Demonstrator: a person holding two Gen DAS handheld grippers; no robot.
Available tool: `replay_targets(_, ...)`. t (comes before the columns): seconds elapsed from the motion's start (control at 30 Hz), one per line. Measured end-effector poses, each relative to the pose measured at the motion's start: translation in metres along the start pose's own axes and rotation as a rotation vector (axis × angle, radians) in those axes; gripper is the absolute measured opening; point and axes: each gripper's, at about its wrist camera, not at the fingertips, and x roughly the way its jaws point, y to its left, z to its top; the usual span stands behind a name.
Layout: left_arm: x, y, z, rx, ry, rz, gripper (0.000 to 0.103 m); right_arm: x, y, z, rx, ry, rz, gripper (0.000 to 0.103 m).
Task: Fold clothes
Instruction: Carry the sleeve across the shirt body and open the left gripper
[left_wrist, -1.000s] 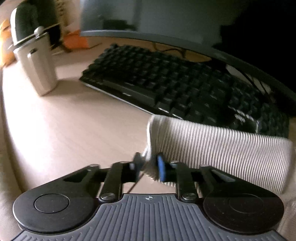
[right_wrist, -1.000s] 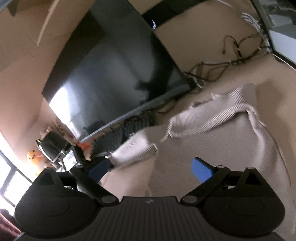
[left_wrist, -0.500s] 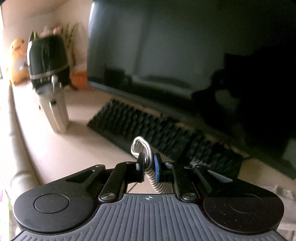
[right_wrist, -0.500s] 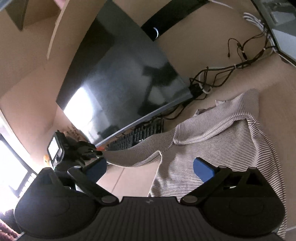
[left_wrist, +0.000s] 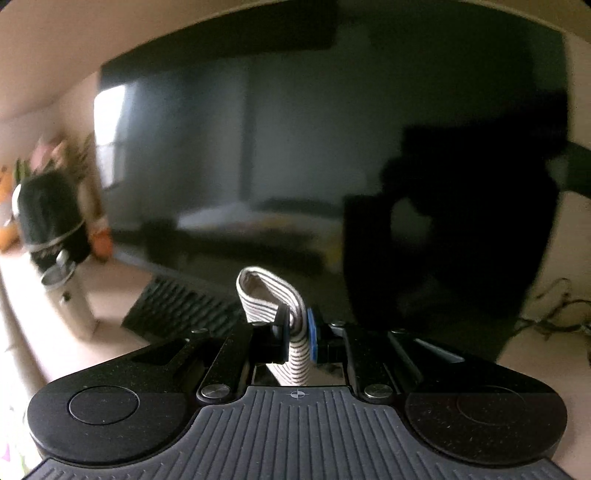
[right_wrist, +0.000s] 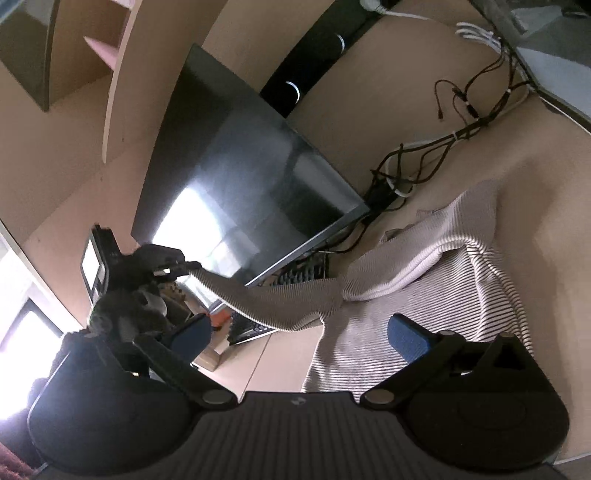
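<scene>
A beige striped knit top lies on the desk. One sleeve is stretched up and to the left, off the desk. My left gripper is shut on the sleeve's cuff, which loops above the blue pads. From the right wrist, the left gripper shows high at the left, holding the sleeve end. My right gripper hangs open above the top's body, with nothing between its fingers.
A large dark monitor fills the back, with a black keyboard in front of it. A white and black appliance stands at the left. Tangled cables lie behind the top. The desk edge runs left of the garment.
The left gripper has lifted the cuff up off the desk and away to the left, drawing the sleeve taut. The right gripper stays open above the top's body.
</scene>
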Motion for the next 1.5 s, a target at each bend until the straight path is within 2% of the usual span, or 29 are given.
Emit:
replay_targets(0.23, -0.019, -0.064, 0.020, 0.091, -0.055, -0.116, 0.011, -0.013, -0.019, 0.008, 0.034, -0.019, -0.001, 0.103)
replay_targets(0.3, -0.020, -0.080, 0.022, 0.108, -0.060, -0.146, 0.007, -0.017, -0.025, 0.010, 0.041, -0.028, -0.007, 0.103)
replay_targets(0.57, -0.033, -0.154, 0.020, 0.190, -0.077, -0.305, 0.006, -0.038, -0.053, 0.018, 0.084, -0.079, -0.055, 0.103)
replay_targets(0.63, -0.036, -0.173, 0.017, 0.223, -0.079, -0.331, 0.006, -0.043, -0.060, 0.020, 0.096, -0.095, -0.068, 0.103)
replay_targets(0.8, -0.023, -0.197, 0.002, 0.275, -0.039, -0.332, 0.007, -0.051, -0.074, 0.022, 0.129, -0.120, -0.084, 0.103)
replay_targets(0.87, -0.018, -0.208, -0.012, 0.348, -0.015, -0.351, 0.013, -0.051, -0.077, 0.023, 0.140, -0.121, -0.085, 0.103)
replay_targets(0.9, -0.017, -0.216, -0.025, 0.408, -0.022, -0.346, 0.015, -0.051, -0.078, 0.023, 0.145, -0.118, -0.086, 0.103)
replay_targets(0.97, -0.013, -0.232, -0.053, 0.528, -0.037, -0.330, 0.026, -0.050, -0.079, 0.023, 0.148, -0.112, -0.090, 0.103)
replay_targets(1.0, -0.008, -0.242, -0.066, 0.588, -0.043, -0.319, 0.028, -0.049, -0.080, 0.023, 0.147, -0.109, -0.093, 0.103)
replay_targets(1.07, 0.005, -0.258, -0.089, 0.650, 0.007, -0.305, 0.033, -0.049, -0.080, 0.023, 0.145, -0.103, -0.102, 0.103)
replay_targets(1.13, 0.016, -0.260, -0.104, 0.622, 0.104, -0.297, 0.040, -0.048, -0.079, 0.022, 0.129, -0.099, -0.114, 0.103)
replay_targets(1.2, 0.023, -0.248, -0.113, 0.544, 0.190, -0.303, 0.056, -0.047, -0.076, 0.022, 0.085, -0.105, -0.129, 0.103)
replay_targets(1.27, 0.024, -0.231, -0.122, 0.481, 0.254, -0.330, 0.079, -0.043, -0.071, 0.023, 0.046, -0.119, -0.147, 0.102)
replay_targets(1.43, 0.026, -0.188, -0.151, 0.367, 0.421, -0.361, 0.091, -0.008, -0.067, 0.036, -0.026, -0.083, -0.204, 0.097)
replay_targets(1.5, 0.027, -0.172, -0.160, 0.314, 0.493, -0.364, 0.093, 0.012, -0.065, 0.042, -0.074, -0.047, -0.233, 0.090)
